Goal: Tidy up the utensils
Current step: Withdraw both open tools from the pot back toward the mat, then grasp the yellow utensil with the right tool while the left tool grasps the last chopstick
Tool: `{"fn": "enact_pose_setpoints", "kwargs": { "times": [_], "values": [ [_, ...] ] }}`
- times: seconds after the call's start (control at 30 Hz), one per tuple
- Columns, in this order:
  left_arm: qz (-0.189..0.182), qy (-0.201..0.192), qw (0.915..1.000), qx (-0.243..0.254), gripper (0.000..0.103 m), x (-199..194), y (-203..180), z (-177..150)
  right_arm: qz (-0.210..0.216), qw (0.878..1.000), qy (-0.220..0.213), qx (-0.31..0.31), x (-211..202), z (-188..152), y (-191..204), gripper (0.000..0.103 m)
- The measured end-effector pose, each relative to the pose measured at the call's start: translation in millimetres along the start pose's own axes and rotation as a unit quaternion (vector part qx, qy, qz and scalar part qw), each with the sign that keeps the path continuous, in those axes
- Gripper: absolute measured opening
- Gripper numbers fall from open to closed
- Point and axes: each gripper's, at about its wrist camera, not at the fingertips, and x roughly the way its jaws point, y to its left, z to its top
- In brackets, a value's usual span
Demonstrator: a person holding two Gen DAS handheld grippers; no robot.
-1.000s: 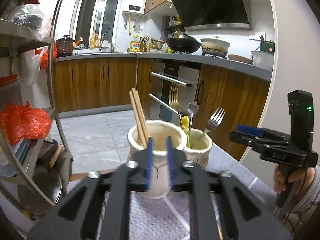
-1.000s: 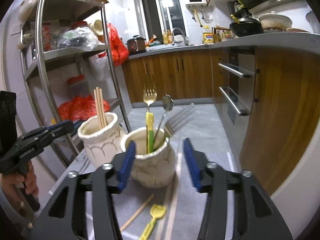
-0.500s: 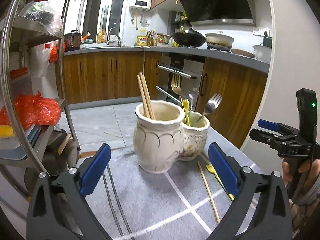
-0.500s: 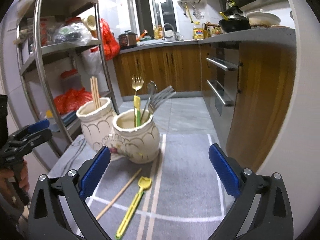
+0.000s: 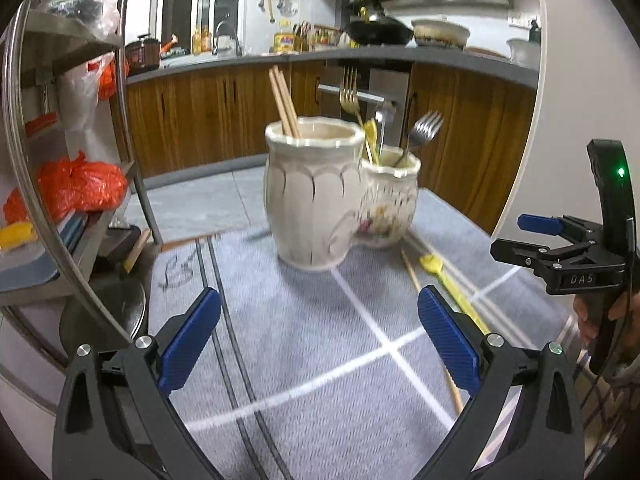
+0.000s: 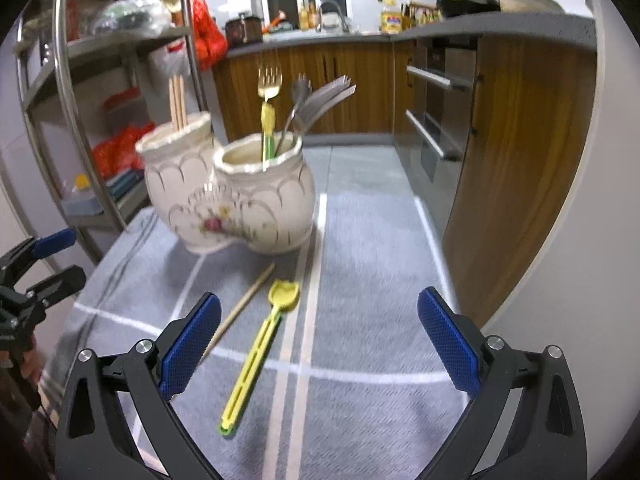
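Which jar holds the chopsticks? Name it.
The taller jar, on the left in the right wrist view. Two chopsticks stand in it, while the shorter jar touching it holds forks and a yellow-handled utensil.

Yellow spoon (image 6: 260,354) and single chopstick (image 6: 240,312) flat beside upright cream utensil jars (image 6: 228,196) holding forks (image 6: 320,100).

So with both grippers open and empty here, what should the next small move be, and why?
Probably lower the right gripper onto the yellow spoon and close on its handle. The spoon and a single chopstick lie loose on the grey mat, while the two-pot ceramic holder already has forks and chopsticks. The spoon lies nearly between the open right fingers.
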Motion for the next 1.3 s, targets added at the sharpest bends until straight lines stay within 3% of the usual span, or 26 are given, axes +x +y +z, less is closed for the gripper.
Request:
{"fn": "enact_pose_setpoints", "kwargs": {
  "times": [0.23,0.53,0.57,0.7,0.97,1.07,1.3],
  "values": [
    [0.01,0.022,0.9997,0.004,0.097,9,0,-12,-0.006,0.999,0.032,-0.037,16,-10,17,0.098],
    [0.009,0.027,0.9996,0.003,0.097,14,0,-13,0.006,0.996,0.075,-0.039,37,-14,27,0.095],
    [0.008,0.029,0.9996,0.003,0.097,15,0,-13,0.005,0.996,0.076,-0.04,37,-14,28,0.093],
    [0.006,0.032,0.9994,0.004,0.097,18,-2,-14,0.004,0.995,0.091,-0.046,43,-14,30,0.058],
    [0.003,0.037,0.9993,0.009,0.097,21,-8,-14,0.023,0.993,0.098,-0.056,46,-16,39,0.019],
    [0.004,0.039,0.9991,0.013,0.097,21,-11,-14,0.033,0.994,0.094,-0.051,43,-16,36,0.01],
    [0.005,0.049,0.9986,0.018,0.097,25,-20,-12,0.043,0.996,0.069,-0.035,30,-12,21,0.01]
  ]
}}
